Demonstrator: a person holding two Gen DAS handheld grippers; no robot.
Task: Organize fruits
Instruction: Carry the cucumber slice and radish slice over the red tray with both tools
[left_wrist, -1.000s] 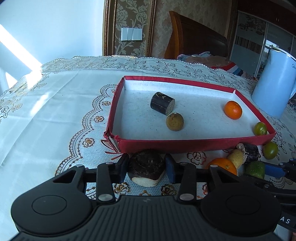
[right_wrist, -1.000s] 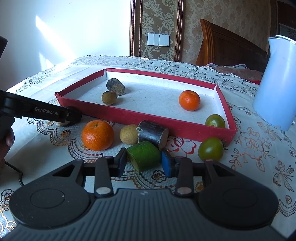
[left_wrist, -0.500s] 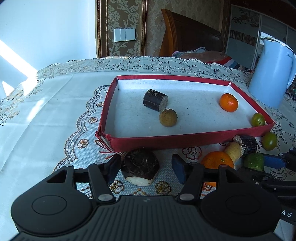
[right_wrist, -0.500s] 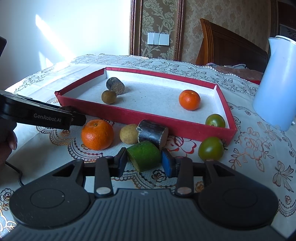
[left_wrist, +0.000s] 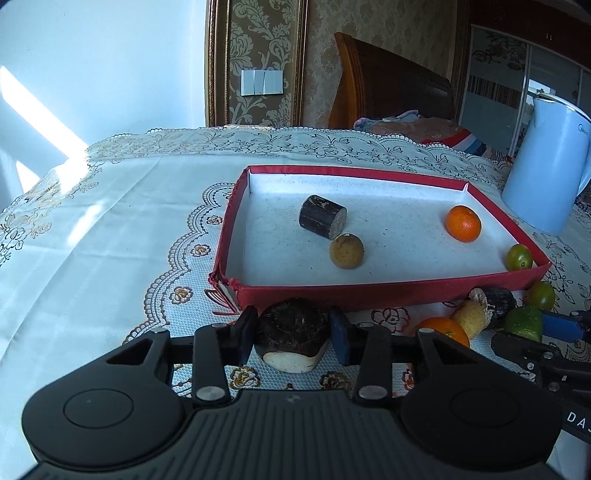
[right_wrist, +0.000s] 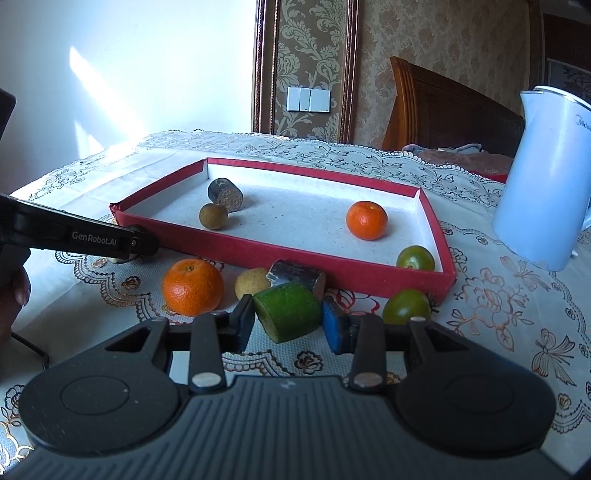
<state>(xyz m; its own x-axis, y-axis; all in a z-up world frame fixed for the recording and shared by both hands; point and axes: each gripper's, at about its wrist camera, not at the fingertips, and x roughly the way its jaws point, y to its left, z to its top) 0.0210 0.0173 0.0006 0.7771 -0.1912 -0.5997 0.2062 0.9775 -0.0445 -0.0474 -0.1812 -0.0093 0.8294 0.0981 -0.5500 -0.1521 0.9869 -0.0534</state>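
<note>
A red tray (left_wrist: 369, 291) holds a dark cylinder piece (left_wrist: 322, 217), a brown round fruit (left_wrist: 346, 251), an orange (left_wrist: 463, 223) and a green fruit (left_wrist: 519, 256). In front of its near left corner lies a dark brown root piece with a white cut face (left_wrist: 288, 321). My left gripper (left_wrist: 292, 334) is closing its jaws, and both pads touch that piece. In the right wrist view my right gripper (right_wrist: 288, 325) is shut on a green cut piece (right_wrist: 288, 314) on the cloth. Beside it lie an orange (right_wrist: 192, 287), a small yellow fruit (right_wrist: 251, 282), a dark cylinder (right_wrist: 295, 277) and a green fruit (right_wrist: 406, 306).
A pale blue kettle (right_wrist: 546, 177) stands right of the tray. The table wears a white lace cloth (left_wrist: 110, 240). The left gripper's black finger (right_wrist: 110, 240) reaches in from the left, with part of a hand (right_wrist: 14, 291) behind it. A wooden headboard stands beyond the table.
The left gripper's jaws spread apart around the root piece half a second ago and have come back in onto it. The right gripper and the green piece have not moved.
</note>
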